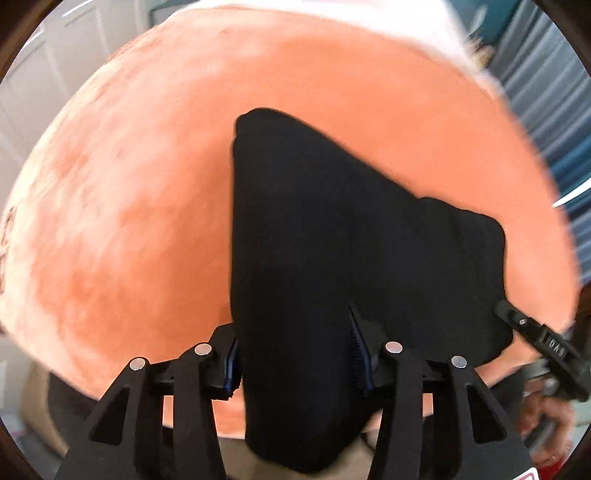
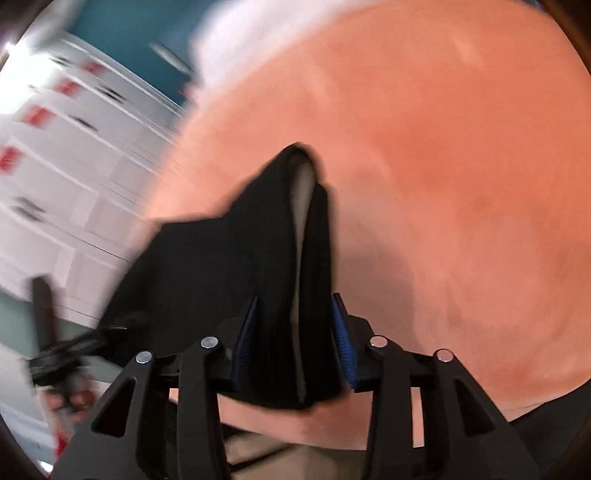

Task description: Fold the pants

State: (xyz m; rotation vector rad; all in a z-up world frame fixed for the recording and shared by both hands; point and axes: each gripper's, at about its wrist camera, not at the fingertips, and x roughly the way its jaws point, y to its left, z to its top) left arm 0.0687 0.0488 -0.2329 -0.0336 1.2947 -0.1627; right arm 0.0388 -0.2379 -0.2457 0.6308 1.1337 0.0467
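Note:
The black pants (image 1: 332, 240) hang folded over an orange blanket (image 1: 129, 221). My left gripper (image 1: 295, 358) is shut on one thick bunch of the pants, and the cloth drapes forward and to the right. My right gripper (image 2: 291, 343) is shut on the other end of the pants (image 2: 221, 273), where a pale inner lining (image 2: 301, 206) shows in the fold. The right gripper also shows at the right edge of the left wrist view (image 1: 546, 347). The left gripper shows at the left edge of the right wrist view (image 2: 55, 354). The pants are lifted between the two grippers.
The orange blanket (image 2: 443, 184) covers the bed under the pants. White bedding (image 1: 332, 11) lies at its far end. White cabinet doors (image 1: 44, 85) stand to the left, and white drawers with red labels (image 2: 55, 129) by a teal wall (image 2: 122, 29).

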